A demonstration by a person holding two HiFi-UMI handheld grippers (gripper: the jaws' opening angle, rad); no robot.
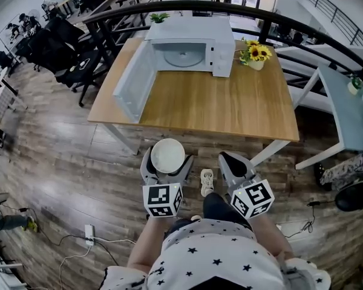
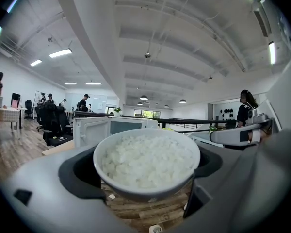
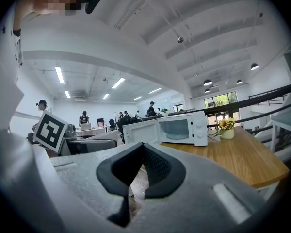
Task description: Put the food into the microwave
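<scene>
A white bowl of rice (image 1: pixel 168 155) (image 2: pixel 146 163) sits clamped between the jaws of my left gripper (image 1: pixel 167 162), held over the floor in front of the table. The white microwave (image 1: pixel 190 52) (image 2: pixel 99 128) (image 3: pixel 177 128) stands at the far side of the wooden table (image 1: pixel 230 104), its door (image 1: pixel 133 83) swung wide open to the left and the glass turntable bare inside. My right gripper (image 1: pixel 235 164) (image 3: pixel 143 147) hangs beside the left one with its jaws shut and nothing between them.
A pot of sunflowers (image 1: pixel 255 54) (image 3: pixel 226 127) stands right of the microwave. A dark curved railing (image 1: pixel 242 9) runs behind the table. A second pale table (image 1: pixel 351 110) is to the right, office chairs (image 1: pixel 72 65) to the left. A power strip and cables (image 1: pixel 89 233) lie on the floor.
</scene>
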